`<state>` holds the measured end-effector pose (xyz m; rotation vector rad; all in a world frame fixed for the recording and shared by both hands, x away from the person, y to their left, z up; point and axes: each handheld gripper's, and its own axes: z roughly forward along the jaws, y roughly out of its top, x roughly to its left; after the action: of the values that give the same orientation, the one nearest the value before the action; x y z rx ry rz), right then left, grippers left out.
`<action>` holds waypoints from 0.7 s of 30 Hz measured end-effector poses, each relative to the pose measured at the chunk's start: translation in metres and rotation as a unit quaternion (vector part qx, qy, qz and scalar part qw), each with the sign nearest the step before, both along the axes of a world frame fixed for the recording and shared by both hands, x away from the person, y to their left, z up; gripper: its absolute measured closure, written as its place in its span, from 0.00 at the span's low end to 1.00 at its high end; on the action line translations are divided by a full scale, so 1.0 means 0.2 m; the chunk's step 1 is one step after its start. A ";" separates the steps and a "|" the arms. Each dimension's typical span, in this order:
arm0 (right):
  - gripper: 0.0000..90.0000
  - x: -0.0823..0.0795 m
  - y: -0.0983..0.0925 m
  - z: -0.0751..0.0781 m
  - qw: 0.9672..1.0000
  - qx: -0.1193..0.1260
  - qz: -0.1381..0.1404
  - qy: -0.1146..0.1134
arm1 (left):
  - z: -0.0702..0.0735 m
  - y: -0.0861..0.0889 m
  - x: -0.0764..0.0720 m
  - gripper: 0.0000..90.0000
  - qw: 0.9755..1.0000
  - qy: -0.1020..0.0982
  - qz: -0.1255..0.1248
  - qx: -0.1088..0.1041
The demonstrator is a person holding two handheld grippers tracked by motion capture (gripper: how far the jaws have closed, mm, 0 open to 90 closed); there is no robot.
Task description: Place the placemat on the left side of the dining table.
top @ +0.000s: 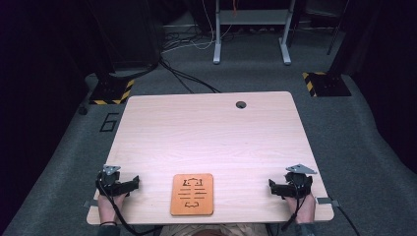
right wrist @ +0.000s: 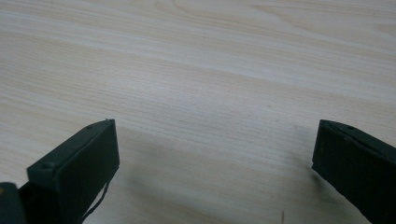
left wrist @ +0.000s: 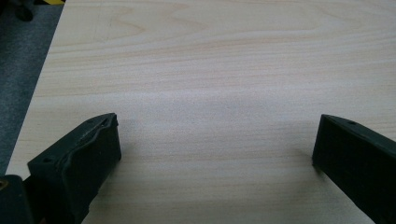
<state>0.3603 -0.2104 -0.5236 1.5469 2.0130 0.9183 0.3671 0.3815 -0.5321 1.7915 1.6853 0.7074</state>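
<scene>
On the pale wood table (top: pixel 211 132) (grey carpet (top: pixel 354 147) around), an orange board (top: pixel 192 194) lies between both grippers, jaws spread.

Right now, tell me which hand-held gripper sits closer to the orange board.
The left hand-held gripper: less bare table separates it from the orange rectangular wooden board than separates the right hand-held gripper from it.

Orange board (top: pixel 192 194): black markings too small to read. Fingers (left wrist: pixel 79 158): bases running off the bottom edge.
</scene>
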 end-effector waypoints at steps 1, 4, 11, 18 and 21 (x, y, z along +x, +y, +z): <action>0.00 0.00 0.01 0.01 1.000 0.001 0.001 -0.003 | 0.00 0.00 0.00 0.01 1.000 0.000 0.000 0.000; 0.00 -0.02 0.04 0.03 1.000 0.006 0.008 -0.012 | 0.00 0.00 0.00 0.01 1.000 0.000 0.000 0.000; 0.00 -0.03 0.12 0.08 0.999 0.007 0.034 -0.018 | 0.00 0.00 0.00 0.01 1.000 0.001 0.000 0.000; 0.00 -0.03 0.20 0.10 0.998 0.015 0.058 -0.017 | 0.00 0.00 0.00 0.01 1.000 0.000 0.000 0.000; 0.00 -0.02 0.25 0.11 0.997 0.014 0.074 -0.014 | 0.00 0.00 0.00 0.01 1.000 0.000 0.001 0.000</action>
<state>0.3567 -0.1607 -0.5025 1.4067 2.1255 1.0228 0.3671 0.3814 -0.5321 1.7897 1.6875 0.7069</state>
